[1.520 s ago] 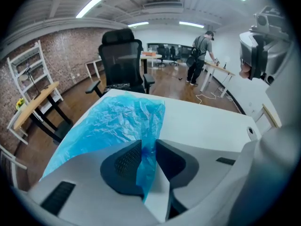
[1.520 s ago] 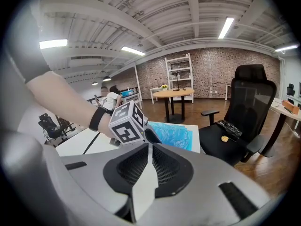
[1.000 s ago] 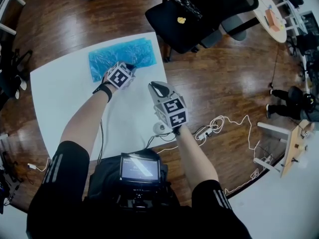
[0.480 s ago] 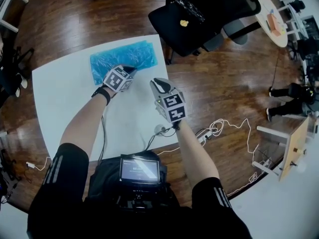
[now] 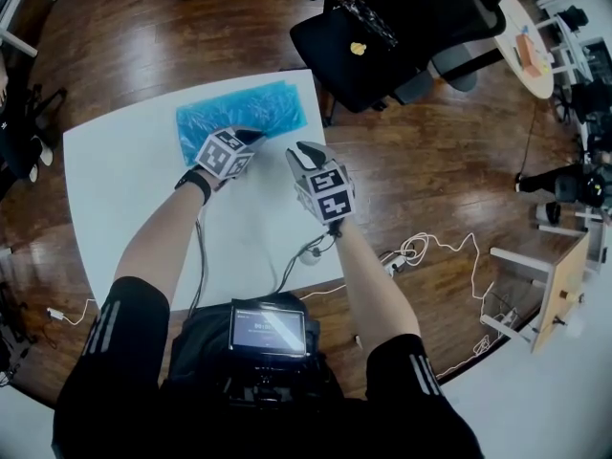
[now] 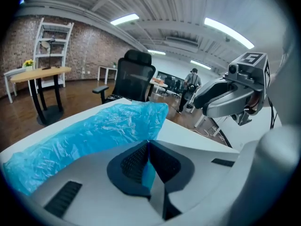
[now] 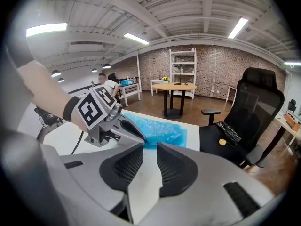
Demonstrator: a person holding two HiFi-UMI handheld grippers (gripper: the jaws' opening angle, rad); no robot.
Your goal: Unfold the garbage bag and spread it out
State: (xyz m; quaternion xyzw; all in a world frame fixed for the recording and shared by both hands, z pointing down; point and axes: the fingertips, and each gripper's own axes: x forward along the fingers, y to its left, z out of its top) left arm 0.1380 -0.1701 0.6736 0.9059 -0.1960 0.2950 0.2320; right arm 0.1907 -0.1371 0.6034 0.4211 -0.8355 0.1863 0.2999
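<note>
A folded blue garbage bag (image 5: 239,108) lies flat at the far side of the white table (image 5: 124,189). My left gripper (image 5: 251,134) is shut on the bag's near edge. In the left gripper view a sliver of blue film (image 6: 147,173) shows pinched between the pads, and the rest of the bag (image 6: 94,131) stretches away to the left. My right gripper (image 5: 304,147) hovers just right of the left one, short of the bag. Its jaws have just been opening, and the right gripper (image 7: 149,161) holds nothing; beyond it are the left gripper (image 7: 135,132) and the bag (image 7: 162,130).
A black office chair (image 5: 382,27) stands past the table's far right corner. A white cable (image 5: 421,251) is coiled on the wooden floor to the right, and another cable (image 5: 296,256) runs over the table's near edge. A round wooden table (image 7: 178,86) stands farther back.
My right gripper has moved away from me toward the bag's near edge, closing on the left gripper. The left gripper stays on the bag with a slight turn.
</note>
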